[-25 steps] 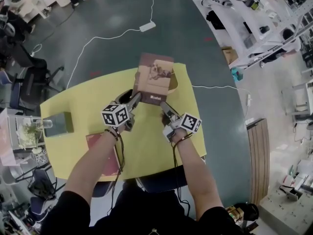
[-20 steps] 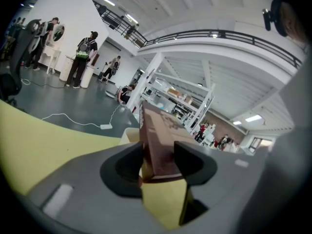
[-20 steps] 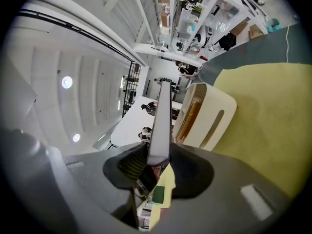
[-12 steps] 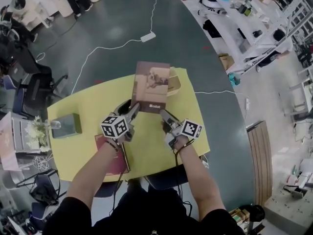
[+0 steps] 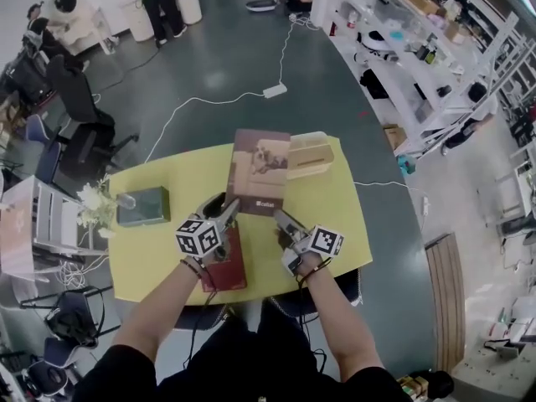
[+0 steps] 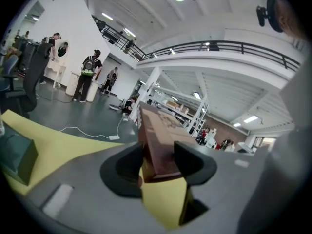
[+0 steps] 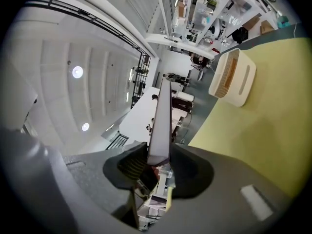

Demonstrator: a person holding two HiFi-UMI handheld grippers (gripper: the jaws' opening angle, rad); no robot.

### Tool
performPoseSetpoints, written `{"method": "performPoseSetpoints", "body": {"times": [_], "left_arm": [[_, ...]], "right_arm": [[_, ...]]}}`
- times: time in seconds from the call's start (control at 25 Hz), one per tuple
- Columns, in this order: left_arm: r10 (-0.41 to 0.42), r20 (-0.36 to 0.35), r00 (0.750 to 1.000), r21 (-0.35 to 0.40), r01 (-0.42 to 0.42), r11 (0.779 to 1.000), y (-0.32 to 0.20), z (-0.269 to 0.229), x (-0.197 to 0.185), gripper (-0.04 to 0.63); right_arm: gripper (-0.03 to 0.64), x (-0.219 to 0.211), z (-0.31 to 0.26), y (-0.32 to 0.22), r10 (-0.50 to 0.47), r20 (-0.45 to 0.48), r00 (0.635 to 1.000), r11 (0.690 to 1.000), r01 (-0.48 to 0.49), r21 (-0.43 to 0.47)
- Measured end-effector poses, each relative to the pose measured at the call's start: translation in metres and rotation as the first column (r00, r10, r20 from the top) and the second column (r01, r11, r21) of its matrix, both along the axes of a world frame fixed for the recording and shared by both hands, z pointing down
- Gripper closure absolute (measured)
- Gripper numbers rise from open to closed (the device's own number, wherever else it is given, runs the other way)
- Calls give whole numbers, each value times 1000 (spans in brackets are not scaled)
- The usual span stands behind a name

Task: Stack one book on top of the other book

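Both grippers hold a brown book (image 5: 260,170) in the air above the yellow table (image 5: 159,254). My left gripper (image 5: 229,211) is shut on its near left corner, and my right gripper (image 5: 279,217) is shut on its near right corner. Seen from the left gripper view, the brown book (image 6: 157,143) runs away between the two pads of the left gripper (image 6: 158,161). From the right gripper view, the book (image 7: 160,123) shows edge-on, clamped in the right gripper (image 7: 157,165). A dark red book (image 5: 228,264) lies flat on the table, under my left hand.
A beige slotted box (image 5: 309,157) sits at the table's far right, partly behind the brown book. A green box (image 5: 143,206) and a vase of flowers (image 5: 98,204) stand at the left end. White cables cross the dark floor. People stand far off.
Both grippers have risen with the brown book and carried it back toward me. The red book, earlier off to the lower left, now lies just under the left gripper.
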State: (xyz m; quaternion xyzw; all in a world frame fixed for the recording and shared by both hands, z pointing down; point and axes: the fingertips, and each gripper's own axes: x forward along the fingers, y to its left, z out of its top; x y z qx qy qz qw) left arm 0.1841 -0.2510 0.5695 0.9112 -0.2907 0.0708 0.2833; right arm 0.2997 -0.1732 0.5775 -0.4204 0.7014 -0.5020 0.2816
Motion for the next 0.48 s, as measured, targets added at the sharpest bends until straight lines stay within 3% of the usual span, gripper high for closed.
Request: {"method": "performPoseSetpoints", "body": {"times": [0.48], "left_arm": [[-58, -20, 998, 26, 59, 998, 69, -40, -165, 380]], "right_arm": [[471, -157, -38, 57, -94, -37, 995, 996, 94, -2]]}}
